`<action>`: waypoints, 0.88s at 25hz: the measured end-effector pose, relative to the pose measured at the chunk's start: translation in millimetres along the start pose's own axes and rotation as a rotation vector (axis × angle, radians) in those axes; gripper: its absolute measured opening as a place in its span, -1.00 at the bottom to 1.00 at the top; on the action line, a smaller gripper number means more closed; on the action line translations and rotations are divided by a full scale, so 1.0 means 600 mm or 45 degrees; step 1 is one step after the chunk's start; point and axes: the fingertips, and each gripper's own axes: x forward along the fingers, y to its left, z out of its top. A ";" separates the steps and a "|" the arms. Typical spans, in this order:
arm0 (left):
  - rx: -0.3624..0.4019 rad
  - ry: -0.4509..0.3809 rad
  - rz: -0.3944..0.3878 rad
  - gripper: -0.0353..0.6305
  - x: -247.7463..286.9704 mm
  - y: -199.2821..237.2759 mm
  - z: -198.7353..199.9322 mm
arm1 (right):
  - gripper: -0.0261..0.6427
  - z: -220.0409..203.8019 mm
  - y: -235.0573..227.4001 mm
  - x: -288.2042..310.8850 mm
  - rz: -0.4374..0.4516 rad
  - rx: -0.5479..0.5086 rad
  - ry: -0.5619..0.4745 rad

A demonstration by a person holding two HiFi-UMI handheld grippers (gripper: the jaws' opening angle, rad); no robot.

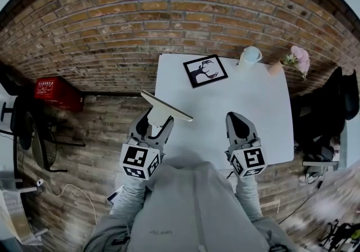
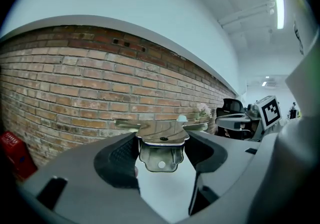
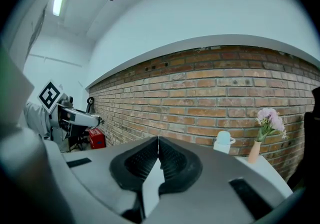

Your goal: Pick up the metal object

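The metal object [image 1: 165, 108] is a shiny flat plate with a bent bracket under it. My left gripper [image 1: 158, 122] is shut on it by the bracket and holds it up over the left front edge of the white table [image 1: 264, 104]. In the left gripper view the bracket [image 2: 160, 154] sits between the two black pads, with the plate lying across the top. My right gripper [image 1: 237, 117] hovers over the table's front part; its jaws are shut and empty, the pads [image 3: 169, 160] meeting at the tips.
At the table's far end lie a black framed picture [image 1: 205, 70], a white jug [image 1: 250, 55] and a small vase of pink flowers [image 1: 296, 59]. A red box [image 1: 53, 90] stands on the floor at the left. A dark chair [image 1: 337, 102] is at the right.
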 end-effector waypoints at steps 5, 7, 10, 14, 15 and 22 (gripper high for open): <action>-0.033 0.021 -0.002 0.01 0.009 0.010 -0.009 | -0.85 -0.003 -0.003 0.003 -0.009 -0.007 0.016; -0.035 0.030 -0.003 0.01 0.012 0.012 -0.011 | -0.85 -0.005 -0.005 0.003 -0.014 -0.005 0.021; -0.033 0.037 -0.003 0.01 0.017 0.015 -0.013 | -0.85 -0.007 -0.005 0.004 -0.014 -0.002 0.024; -0.034 0.041 0.000 0.01 0.020 0.018 -0.013 | -0.85 -0.011 -0.007 0.006 -0.019 0.005 0.030; -0.033 0.042 0.002 0.01 0.021 0.020 -0.013 | -0.85 -0.010 -0.007 0.007 -0.016 0.004 0.028; -0.023 0.040 0.011 0.01 0.024 0.023 -0.010 | -0.85 -0.008 -0.004 0.013 0.004 -0.004 0.020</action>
